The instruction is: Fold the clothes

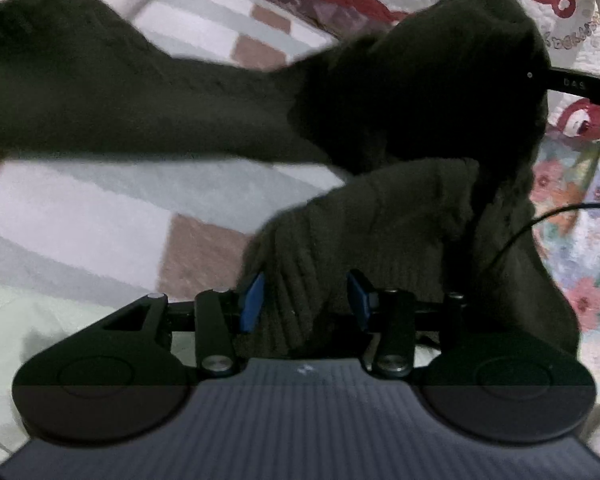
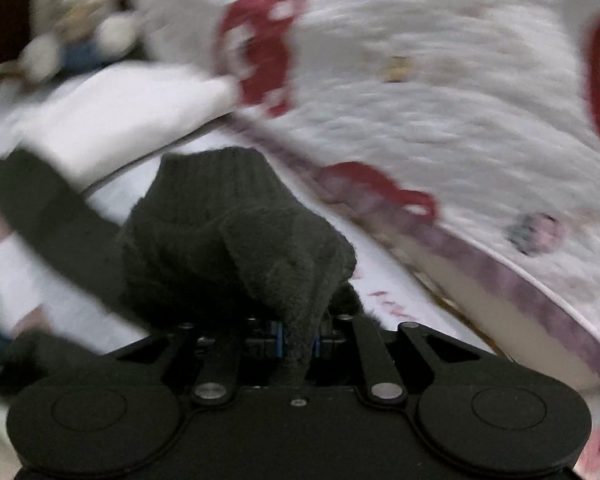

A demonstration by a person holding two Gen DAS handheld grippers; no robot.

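A dark olive knitted sweater (image 1: 204, 108) hangs lifted above the bed, stretched across the left wrist view. A ribbed part of it (image 1: 380, 232) droops between the blue pads of my left gripper (image 1: 306, 300), whose jaws stand apart around the cloth without pinching it. In the right wrist view my right gripper (image 2: 298, 340) is shut on a bunched fold of the same sweater (image 2: 236, 232), whose ribbed hem rises in front of the camera. The right gripper's black body (image 1: 580, 88) shows at the right edge of the left wrist view.
A striped white, grey and brown bedsheet (image 1: 100, 208) lies below. A white quilt with red prints (image 2: 420, 92) lies behind, a white pillow (image 2: 120, 116) to its left. A floral cover (image 1: 580, 240) and a black cable (image 1: 540, 220) are at the right.
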